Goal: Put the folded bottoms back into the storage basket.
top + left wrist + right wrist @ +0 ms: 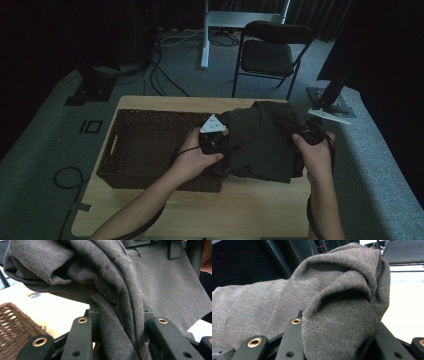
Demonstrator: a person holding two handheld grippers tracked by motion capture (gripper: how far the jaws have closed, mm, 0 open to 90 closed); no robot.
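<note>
A dark grey folded garment hangs between both hands above the right half of the table. My left gripper pinches its left edge; in the left gripper view a bunched fold of the grey cloth runs down between the black jaws, which are shut on it. My right gripper grips the right edge, and in the right gripper view a thick roll of the cloth sits clamped between its jaws. A dark wicker basket stands on the left half of the table, just left of the left gripper.
The light wooden table has bare surface along its front edge. Behind the table stand a black folding chair and a white desk leg. Cables lie on the grey carpet at the left.
</note>
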